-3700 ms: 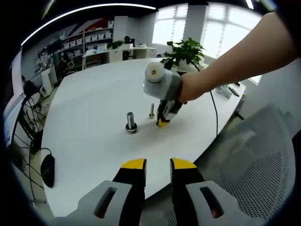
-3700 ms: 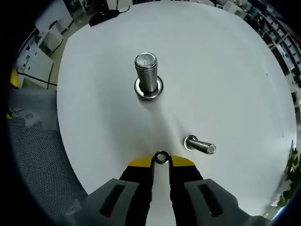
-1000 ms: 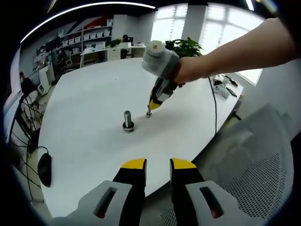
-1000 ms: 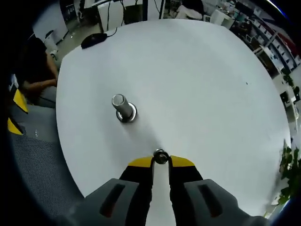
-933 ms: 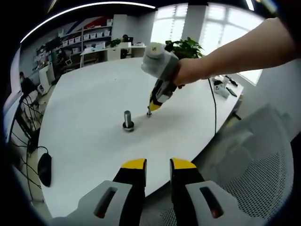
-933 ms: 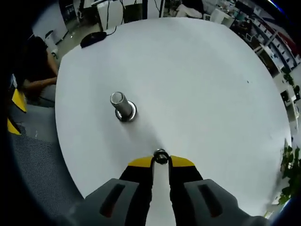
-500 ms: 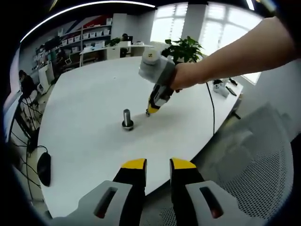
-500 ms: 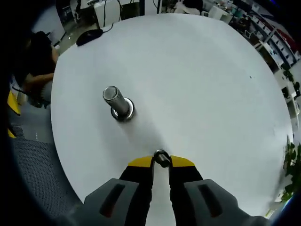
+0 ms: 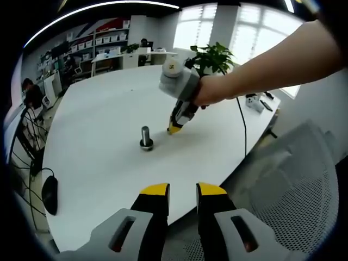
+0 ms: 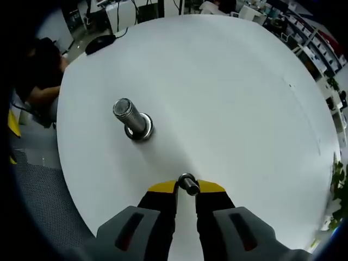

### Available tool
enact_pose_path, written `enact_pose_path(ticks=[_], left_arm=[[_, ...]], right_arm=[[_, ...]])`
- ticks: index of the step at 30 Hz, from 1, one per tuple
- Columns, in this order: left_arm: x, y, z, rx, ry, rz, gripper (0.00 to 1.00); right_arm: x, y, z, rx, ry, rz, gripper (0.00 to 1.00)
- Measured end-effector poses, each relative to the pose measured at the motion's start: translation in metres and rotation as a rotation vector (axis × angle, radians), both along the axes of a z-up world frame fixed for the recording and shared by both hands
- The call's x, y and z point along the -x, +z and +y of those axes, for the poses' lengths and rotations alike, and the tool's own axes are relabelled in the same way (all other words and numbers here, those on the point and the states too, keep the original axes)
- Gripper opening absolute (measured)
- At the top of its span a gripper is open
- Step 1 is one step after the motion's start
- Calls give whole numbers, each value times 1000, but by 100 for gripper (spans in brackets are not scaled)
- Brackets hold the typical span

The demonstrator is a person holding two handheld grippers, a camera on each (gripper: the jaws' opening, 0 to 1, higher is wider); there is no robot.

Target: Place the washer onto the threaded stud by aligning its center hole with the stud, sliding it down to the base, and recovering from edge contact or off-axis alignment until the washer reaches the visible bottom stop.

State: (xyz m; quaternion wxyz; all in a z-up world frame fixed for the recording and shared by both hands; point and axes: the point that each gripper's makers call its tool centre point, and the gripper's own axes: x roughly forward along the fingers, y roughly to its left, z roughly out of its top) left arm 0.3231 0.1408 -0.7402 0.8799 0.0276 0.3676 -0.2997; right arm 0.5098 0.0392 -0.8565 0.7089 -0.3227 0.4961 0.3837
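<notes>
My right gripper (image 10: 186, 186) is shut on a small steel washer (image 10: 186, 180), held flat between its yellow tips. A short grey threaded stud (image 10: 191, 188) shows end-on right at the washer; I cannot tell whether it passes through the hole. In the left gripper view a hand holds that right gripper (image 9: 173, 129) tip-down on the white table (image 9: 103, 109), just right of a bigger upright bolt (image 9: 144, 137). That bolt (image 10: 130, 118) has a washer at its base. My left gripper (image 9: 182, 190) hangs off the table's near edge, open with nothing between its fingers.
A black mouse (image 9: 49, 194) and cables lie at the table's left edge. A mesh chair (image 9: 304, 179) stands at the right. A potted plant (image 9: 215, 57) and small items (image 9: 255, 101) sit at the far side. A person in dark clothes (image 10: 38, 76) sits by the table's left.
The right gripper carried the washer from beside the small stud to right over it. In the last second it came down and tilted, and the big bolt looks closer.
</notes>
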Motion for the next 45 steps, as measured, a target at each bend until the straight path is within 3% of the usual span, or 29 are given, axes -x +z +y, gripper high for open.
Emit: enact_pose_path(ticks=[9, 17, 24, 28, 29, 34, 38, 40, 42, 43, 45], left_arm=[[-1, 1, 0, 10, 1, -4, 17], [-2, 5, -2, 22, 0, -17, 17], [-5, 8, -2, 26, 6, -35, 18], [-5, 8, -2, 25, 5, -33, 18], [-8, 14, -1, 35, 14, -60, 18], [-15, 22, 5, 63, 65, -90, 19], [-17, 25, 8, 57, 84, -114, 20], [-18, 28, 10, 54, 96, -133, 20], [-28, 48, 20, 43, 139, -246, 19], [-30, 54, 21, 61, 149, -274, 19], [-29, 56, 23, 82, 165, -268, 20]], right_arm=[[2, 8, 0, -4, 2, -22, 19], [11, 32, -3, -59, 21, -77, 20], [22, 60, -15, -116, 55, -168, 20], [26, 81, -22, -221, -17, -202, 20], [27, 88, -27, -246, -30, -214, 20], [42, 115, -51, -298, -21, -275, 20], [60, 135, -68, -436, -122, -302, 21], [67, 138, -76, -464, -142, -312, 21], [81, 144, -84, -503, -155, -322, 21], [85, 148, -84, -530, -163, -327, 22], [93, 157, -90, -568, -173, -351, 22]])
